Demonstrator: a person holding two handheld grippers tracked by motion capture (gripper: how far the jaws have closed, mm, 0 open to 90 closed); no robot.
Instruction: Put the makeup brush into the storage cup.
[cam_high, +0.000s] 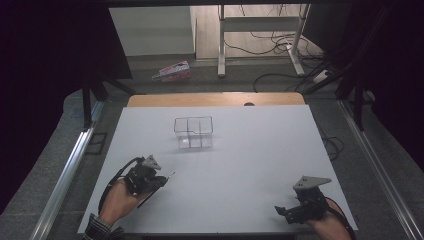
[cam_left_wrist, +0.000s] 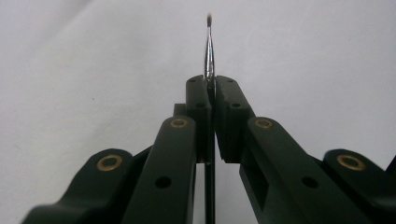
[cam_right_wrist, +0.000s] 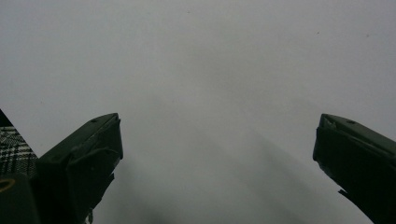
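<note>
Left hand-held gripper (cam_high: 161, 178) sits near the front left of the desk (cam_high: 260, 150), its jaws pressed together on a thin paintbrush (cam_left_wrist: 208, 56). In the left gripper view the brush runs straight along the line of the jaws: its dark handle passes down between them, a silvery metal ferrule rises from the jaw tips, and a small dark bristle tip points away from the hand. From the high view the brush (cam_high: 170, 175) shows as a fine sliver beyond the jaws, its long axis running toward the right and slightly away from the person, low over the white desk surface.

Behind the brush, toward the middle of the desk, stands a clear plastic organizer box (cam_high: 194, 131) with dividers inside, well apart from both tools.

At the front right corner the right hand-held gripper (cam_high: 281, 212) rests with its jaws spread wide apart, pointing left, holding nothing; a grey three-cornered plate tops it. A plaid sleeve (cam_high: 100, 230) covers the person's left wrist.

Beyond the desk, on the floor, lies a pink printed package (cam_high: 173, 71).
</note>
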